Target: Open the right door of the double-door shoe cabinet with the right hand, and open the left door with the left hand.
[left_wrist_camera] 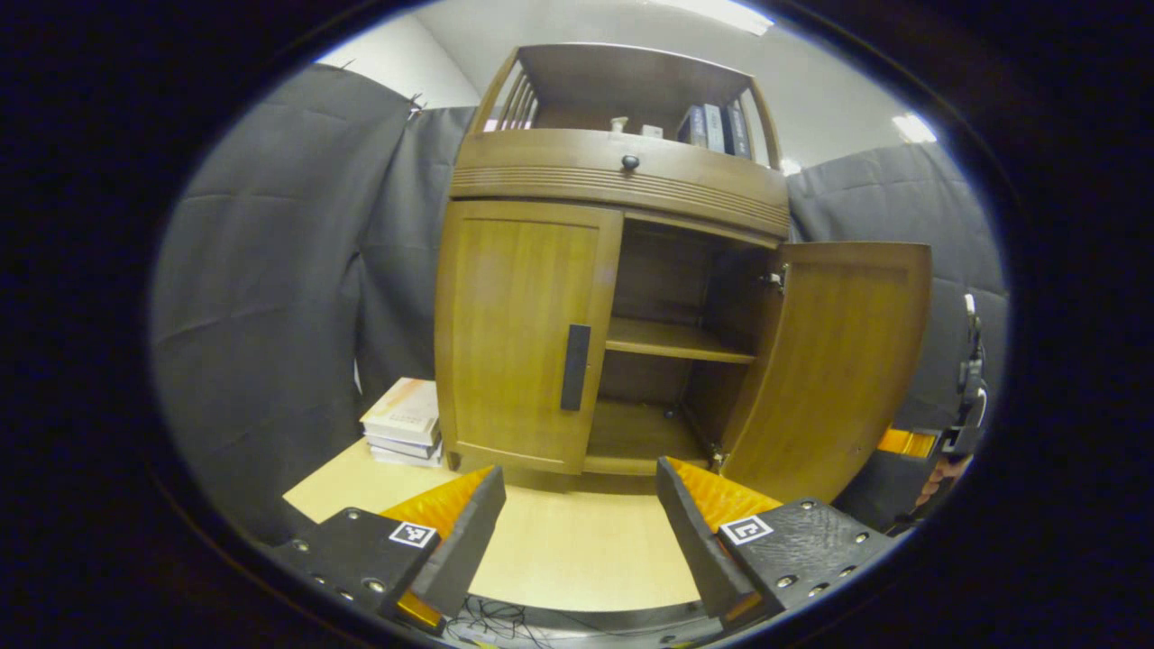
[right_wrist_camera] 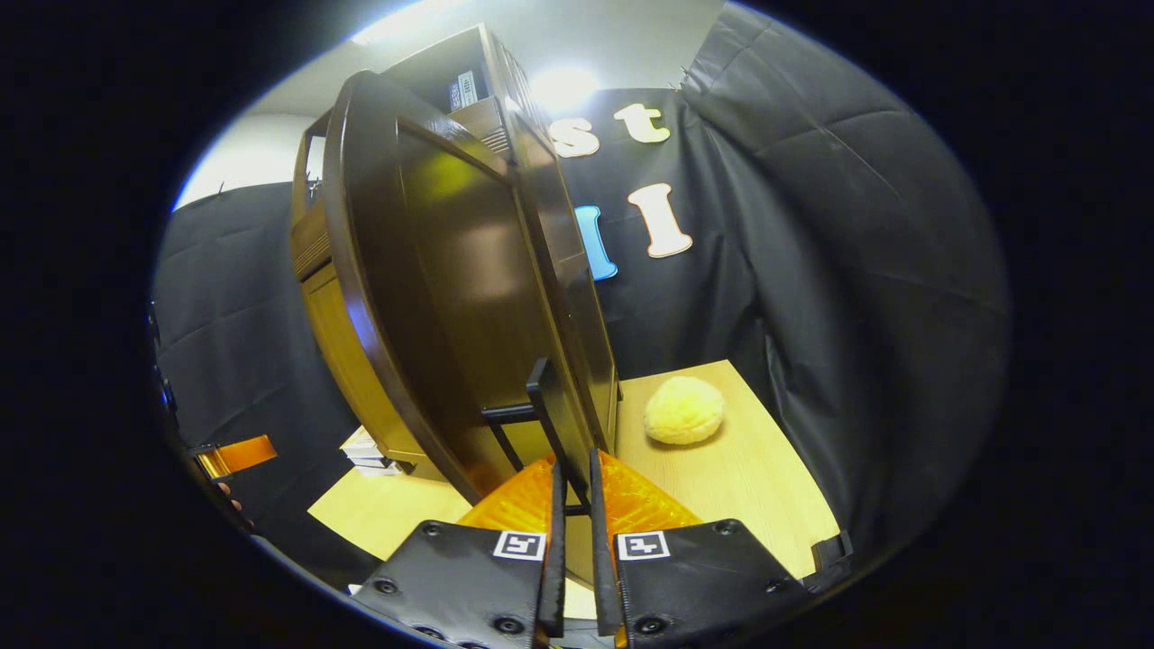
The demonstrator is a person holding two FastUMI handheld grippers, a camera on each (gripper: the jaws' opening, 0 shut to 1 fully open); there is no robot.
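Handle (left_wrist_camera: pixel 575 367) of the closed left door (left_wrist_camera: pixel 523 333) stands upright, a dark bar dead ahead of the left gripper (left_wrist_camera: pixel 577 514) and well apart from it, slightly above its spread, empty fingers. That gripper looks the nearer, so I judge a straight reach forward comes next. Right gripper (right_wrist_camera: pixel 573 487) is clamped on the right door's handle (right_wrist_camera: pixel 552 424), right door (right_wrist_camera: pixel 451 306) swung wide.

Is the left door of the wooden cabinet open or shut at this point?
Shut. The brown wooden left door lies flush with the cabinet front, its dark bar handle untouched; the open left gripper hovers short of it.
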